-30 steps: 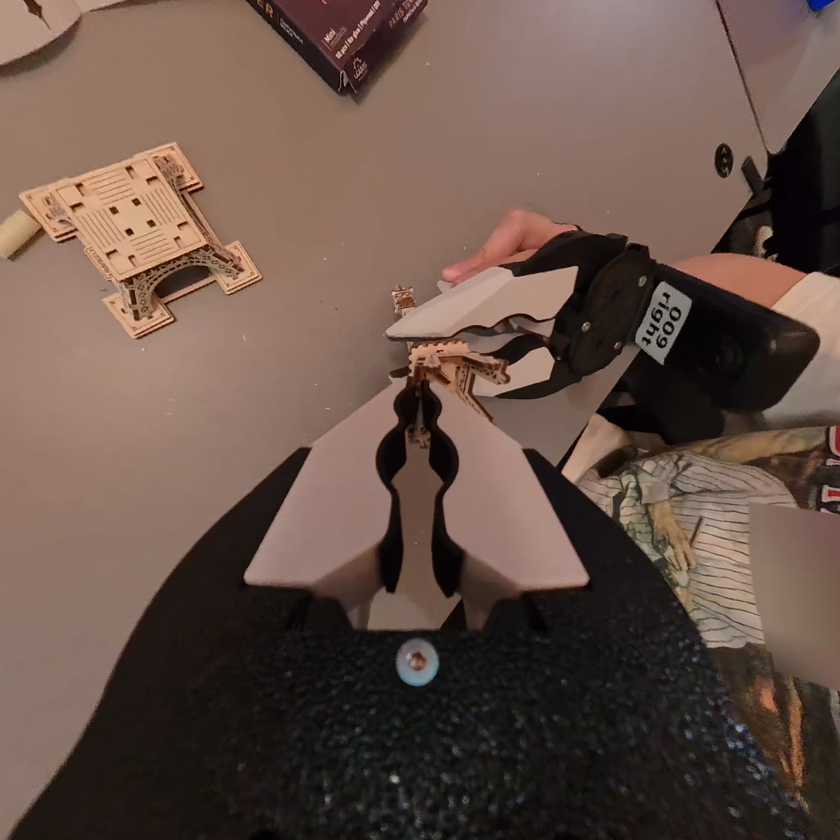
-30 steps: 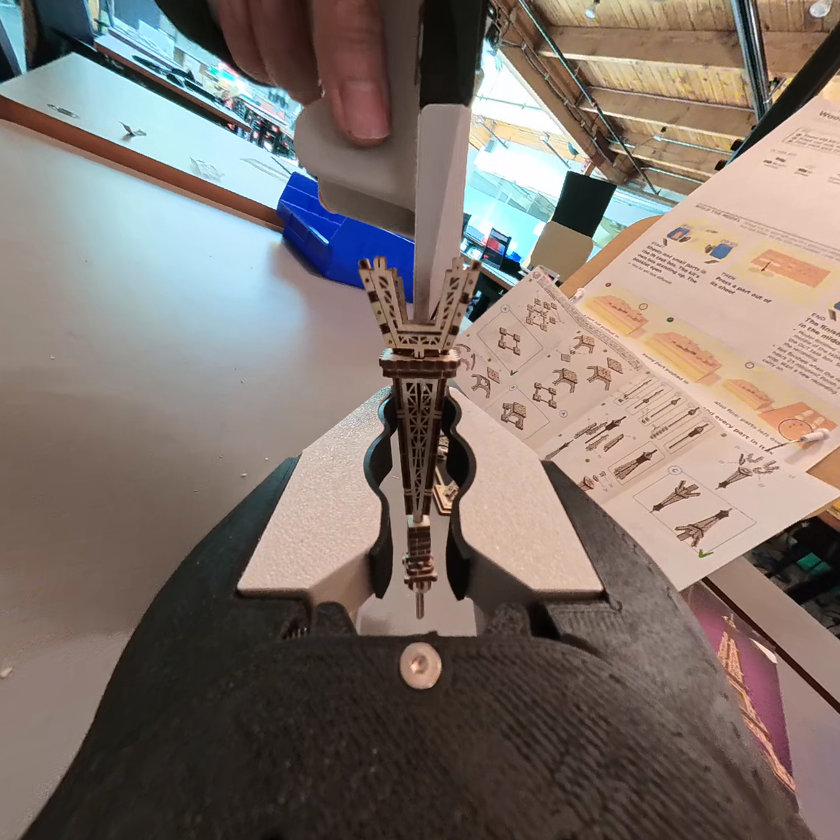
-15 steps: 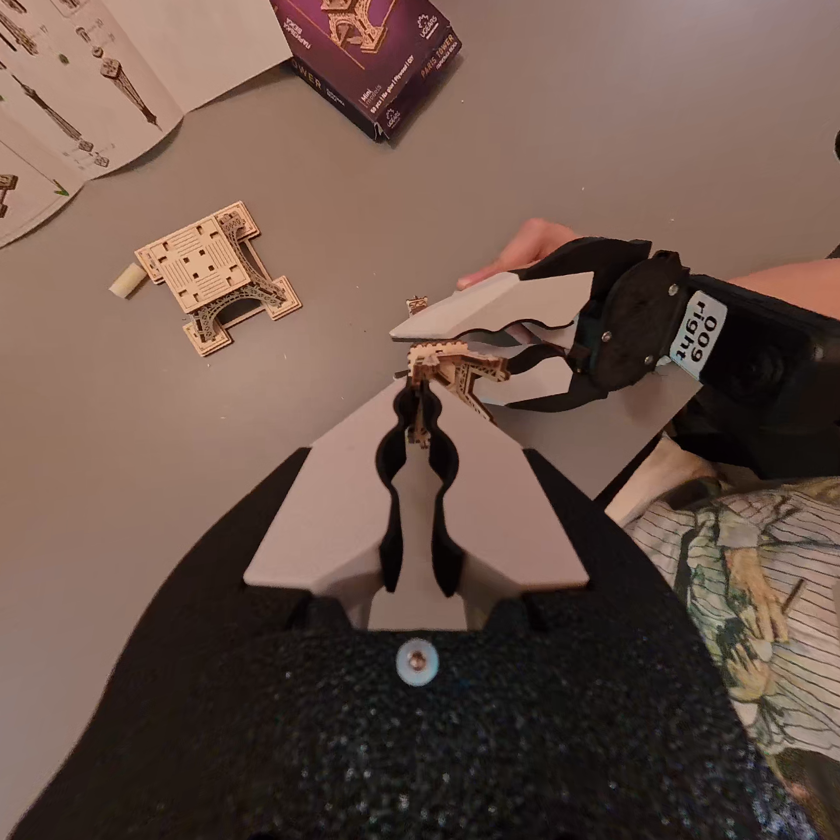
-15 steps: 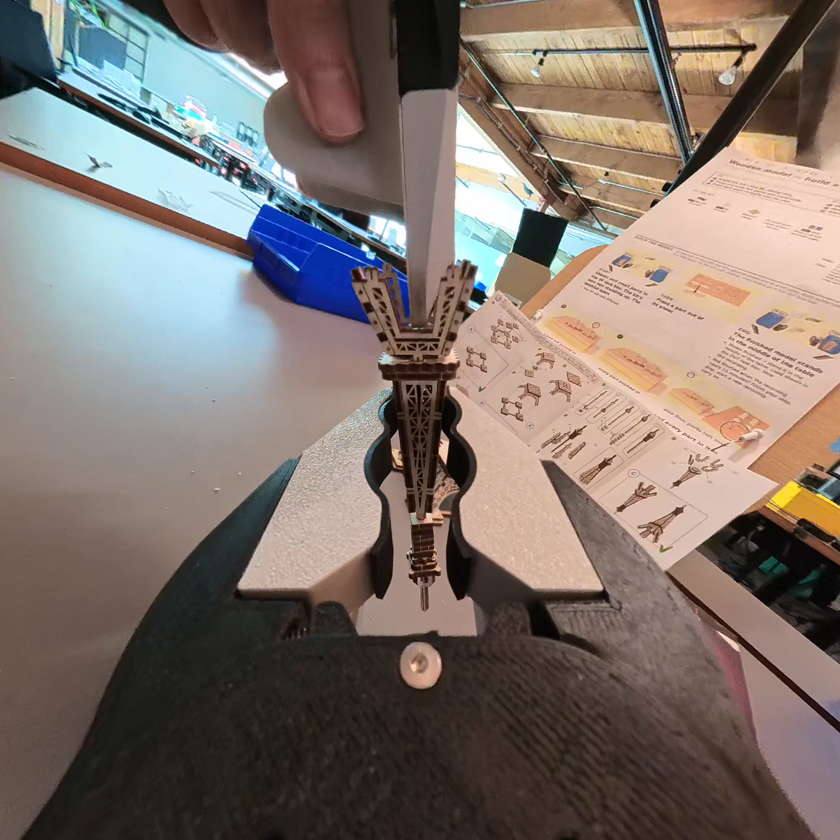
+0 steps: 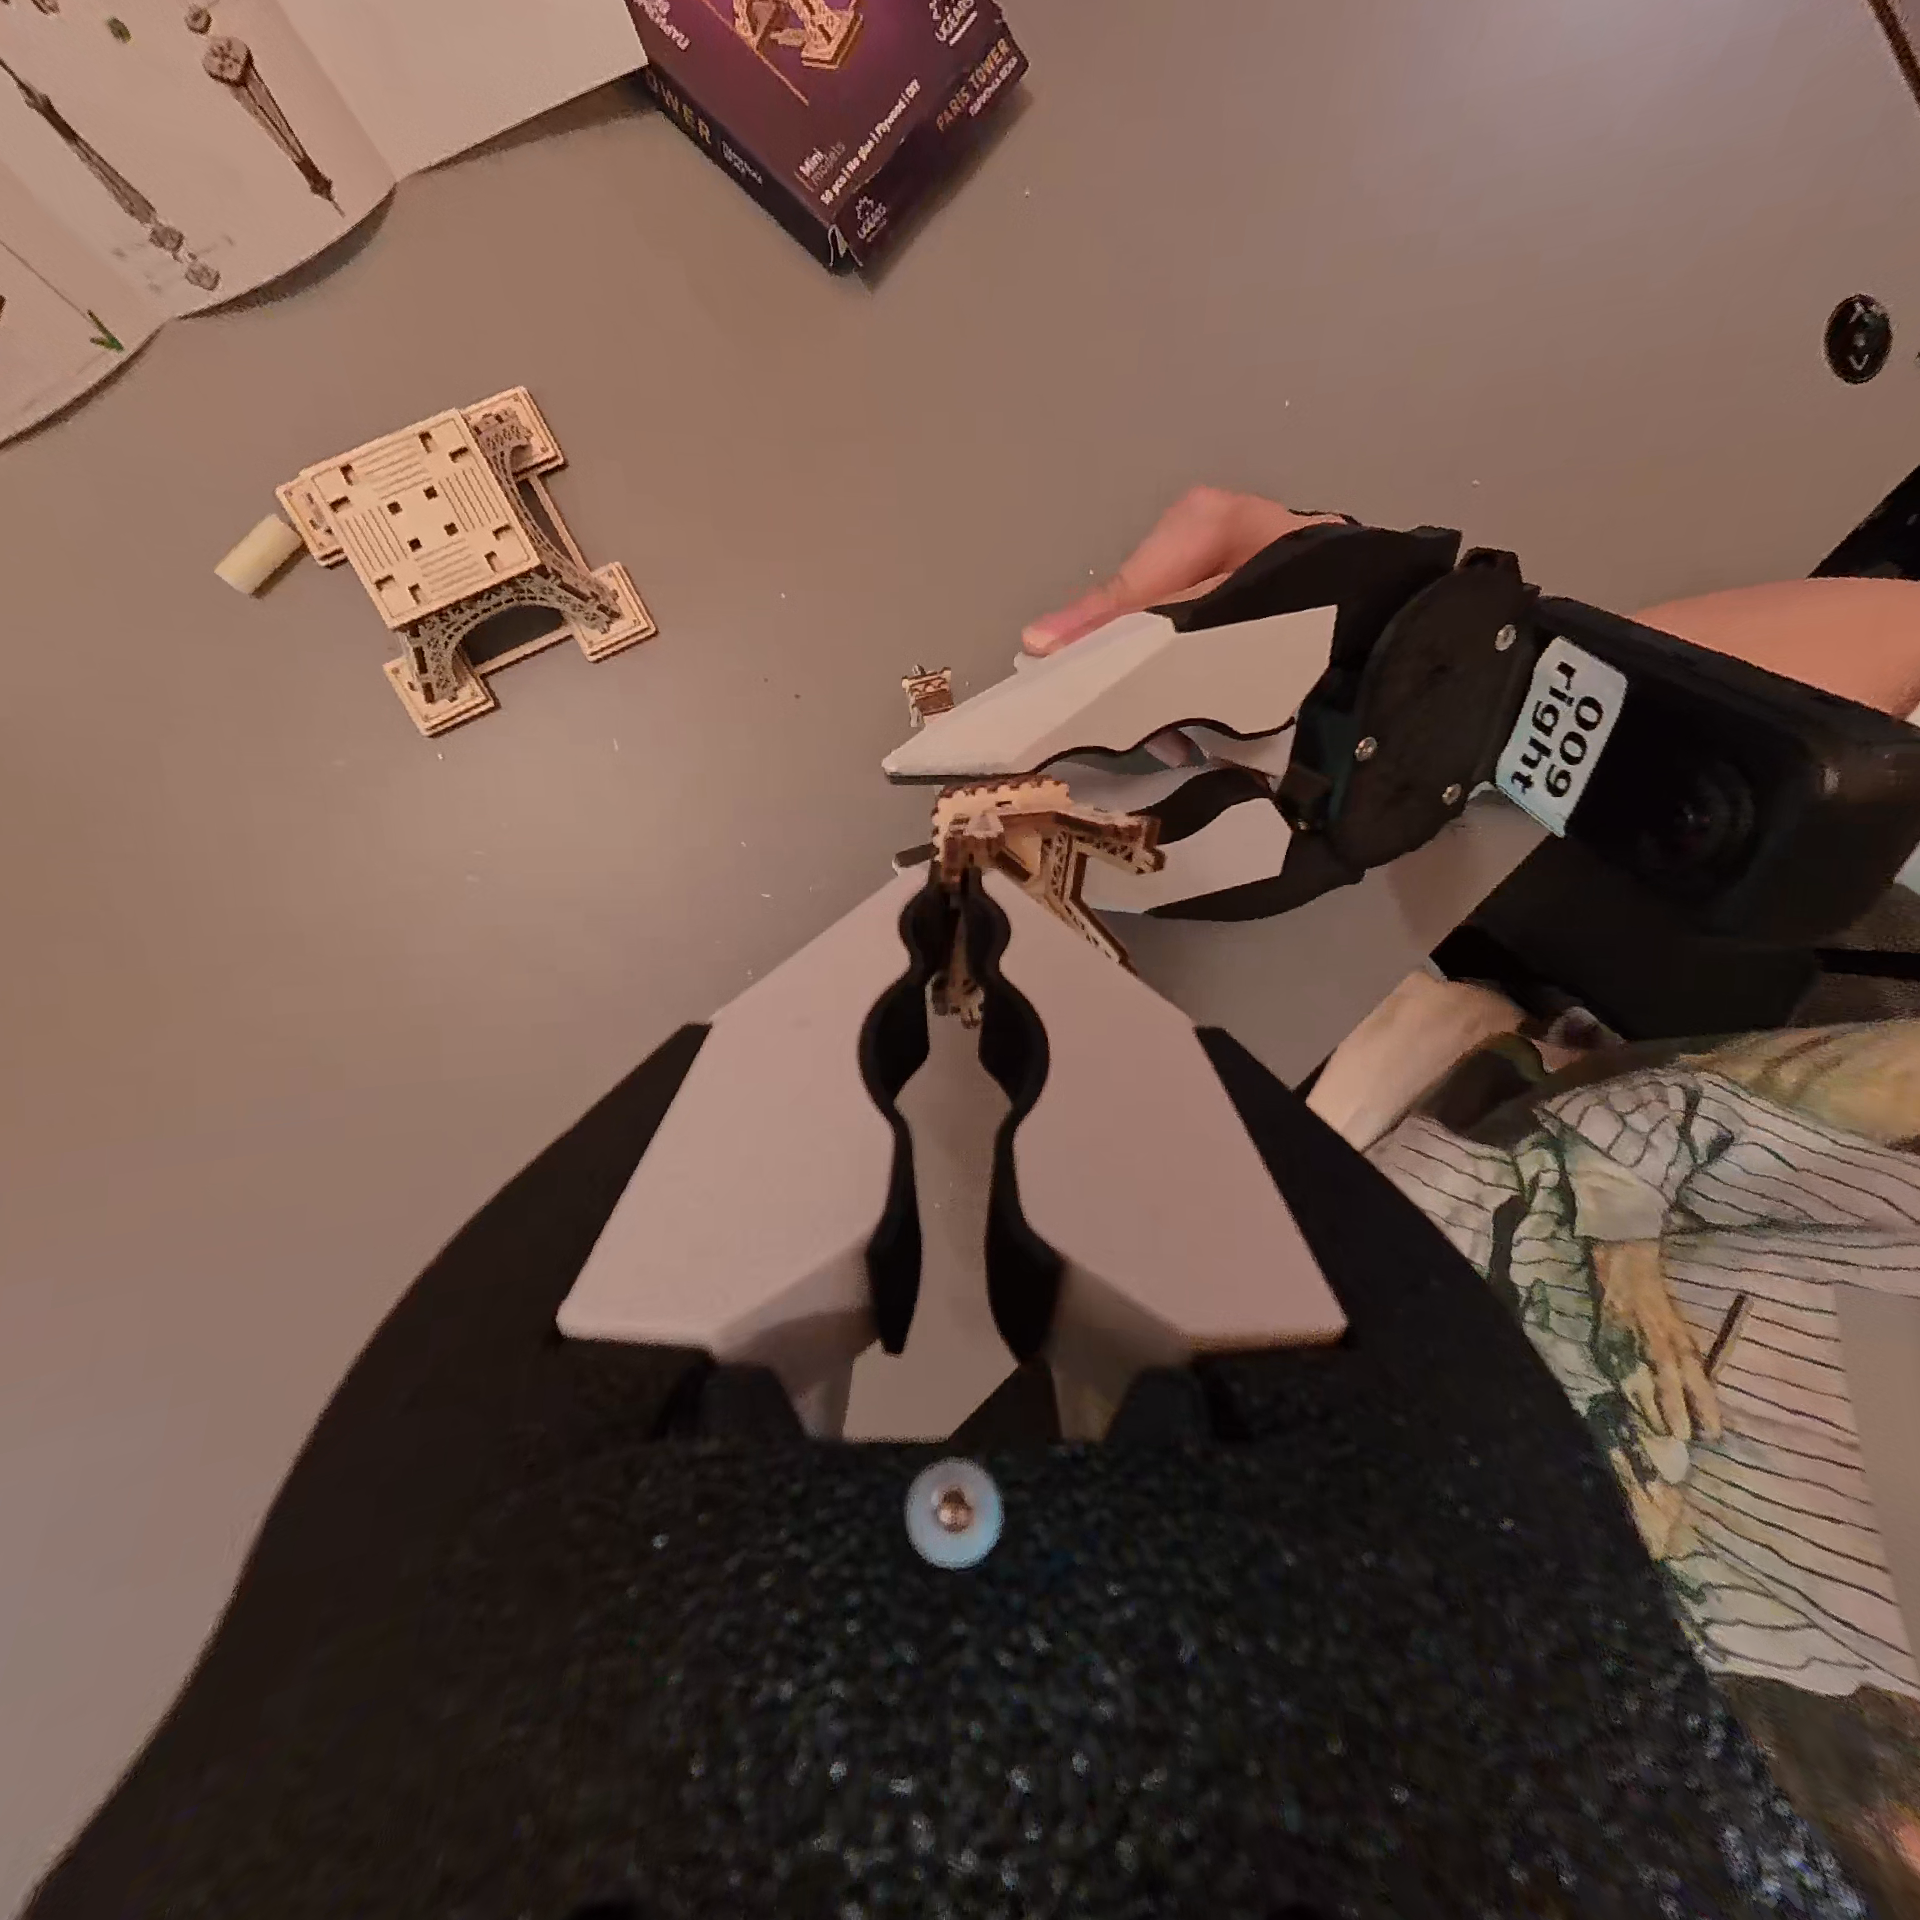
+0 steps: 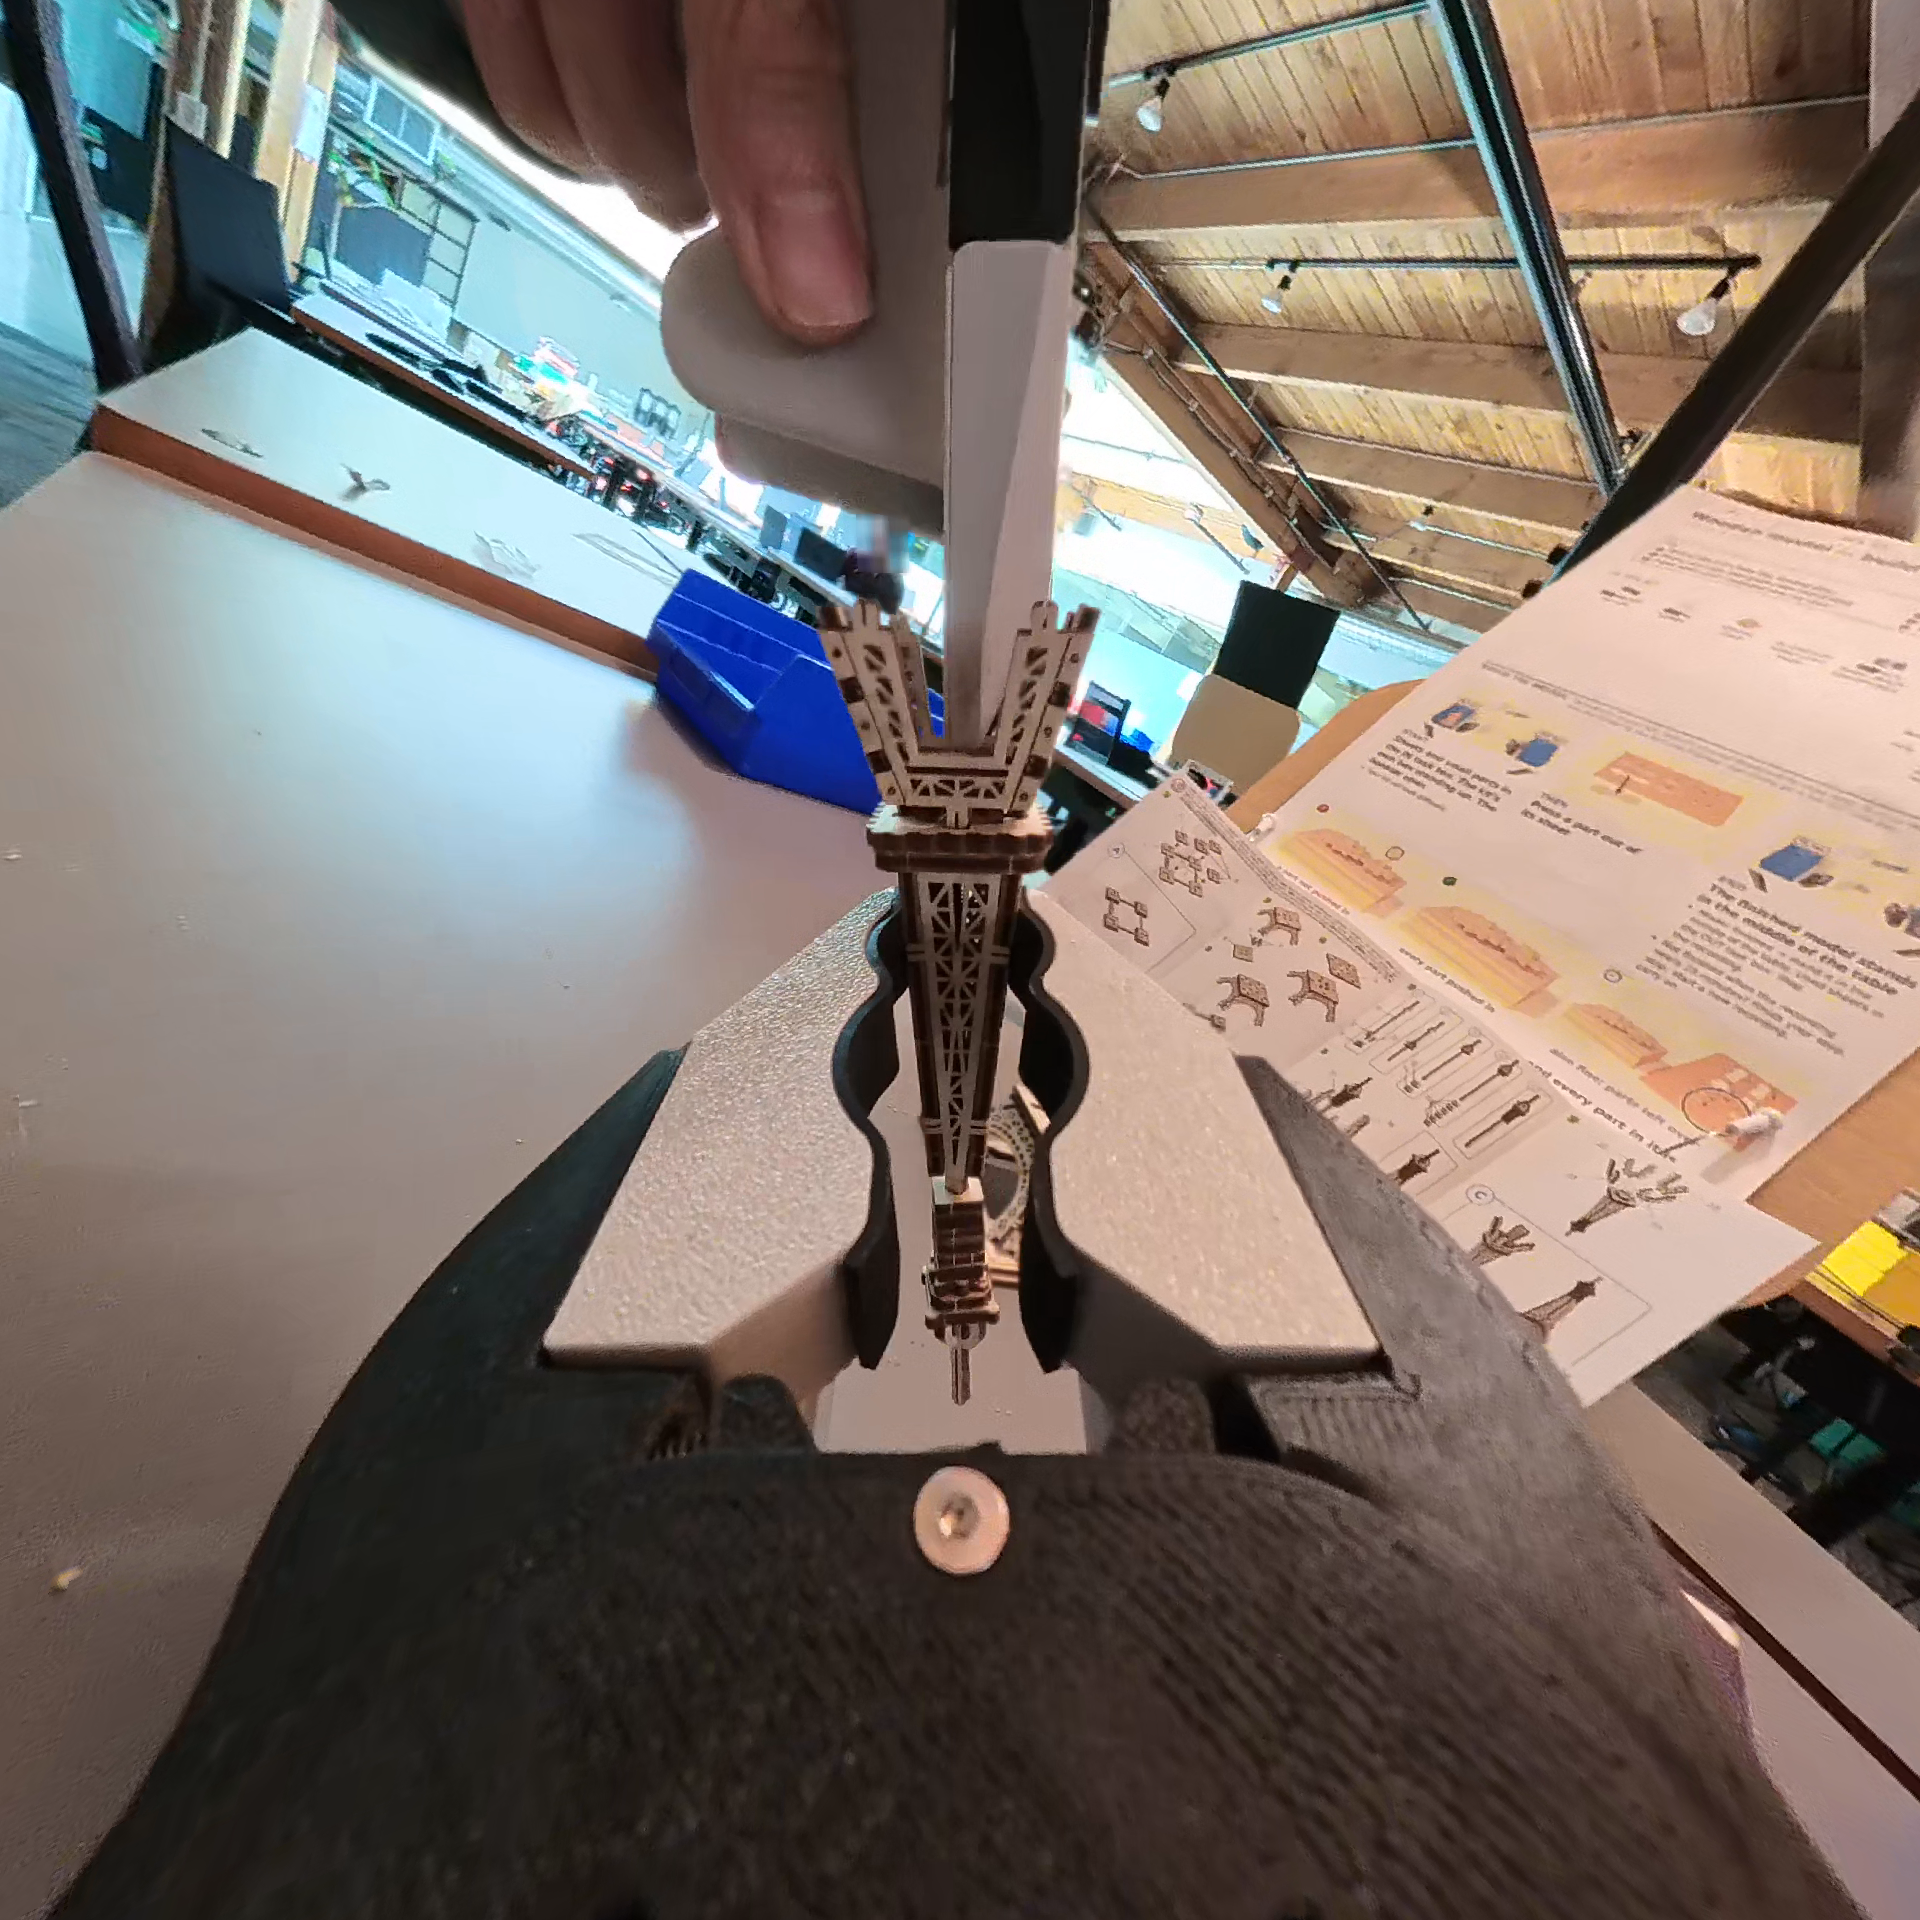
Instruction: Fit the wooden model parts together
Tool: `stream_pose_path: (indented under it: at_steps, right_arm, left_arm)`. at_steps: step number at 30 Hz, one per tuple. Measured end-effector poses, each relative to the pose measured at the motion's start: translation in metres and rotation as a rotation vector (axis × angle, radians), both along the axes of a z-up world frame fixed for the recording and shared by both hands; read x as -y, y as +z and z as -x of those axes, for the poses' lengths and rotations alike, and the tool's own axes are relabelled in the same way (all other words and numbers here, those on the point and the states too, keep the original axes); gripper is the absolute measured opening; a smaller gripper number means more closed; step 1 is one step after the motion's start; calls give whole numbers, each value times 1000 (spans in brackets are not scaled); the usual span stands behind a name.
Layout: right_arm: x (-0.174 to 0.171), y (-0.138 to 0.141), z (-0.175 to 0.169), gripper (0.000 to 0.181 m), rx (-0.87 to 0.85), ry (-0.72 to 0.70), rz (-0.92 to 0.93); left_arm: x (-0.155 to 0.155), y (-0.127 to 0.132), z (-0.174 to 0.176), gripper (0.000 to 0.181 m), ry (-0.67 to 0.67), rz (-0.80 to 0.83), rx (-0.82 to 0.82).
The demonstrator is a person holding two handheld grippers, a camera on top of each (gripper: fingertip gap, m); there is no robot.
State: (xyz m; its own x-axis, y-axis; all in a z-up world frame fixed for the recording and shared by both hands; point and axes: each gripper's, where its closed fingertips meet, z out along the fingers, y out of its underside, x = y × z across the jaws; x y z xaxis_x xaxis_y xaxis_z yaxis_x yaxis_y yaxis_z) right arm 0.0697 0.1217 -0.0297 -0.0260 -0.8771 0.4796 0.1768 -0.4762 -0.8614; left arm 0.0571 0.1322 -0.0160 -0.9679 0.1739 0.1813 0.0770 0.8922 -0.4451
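My right gripper (image 6: 961, 925) is shut on the upper section of the wooden tower (image 6: 956, 997), spire towards the camera and spread legs (image 6: 878, 675) pointing away. In the left wrist view the right gripper (image 5: 997, 831) comes in from the right, holding that section (image 5: 1039, 842) above the table. My left gripper (image 5: 958, 888) is shut on one leg of the section (image 5: 958, 977). Its fingers (image 6: 1003, 468) come down from above between the legs. The square tower base (image 5: 457, 561) lies on the grey table (image 5: 312, 1039) to the left, apart from both grippers.
A small loose wooden piece (image 5: 928, 691) lies just beyond the right gripper. A short cream cylinder (image 5: 255, 542) touches the base. A purple box (image 5: 831, 104) and an instruction sheet (image 5: 156, 156) lie farther off. A blue bin (image 6: 758, 707) stands on the table. A person's striped clothing (image 5: 1610, 1299) is at the right. The tips of both grippers are at nearly the same place.
Both grippers keep their hold on the tower section. They have shifted together over the table, so the base looks farther off and the box and instruction sheet have come into the left view.
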Motion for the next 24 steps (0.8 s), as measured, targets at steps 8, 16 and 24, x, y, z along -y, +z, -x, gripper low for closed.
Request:
stream_pose_path:
  at_steps: [8, 16, 24]
  right_arm:
    - [-9, 0, -3, 15, -21, 20, -2]
    - [-10, -5, -5, 15, -57, 17, 29]
    - [-15, -10, -9, 16, -74, 113, -41]
  left_arm:
    - [-7, 0, -1, 0, 52, 39, -41]
    - [-5, -6, -4, 0, 68, 46, -94]
    - [-9, -7, -7, 0, 62, -1, -132]
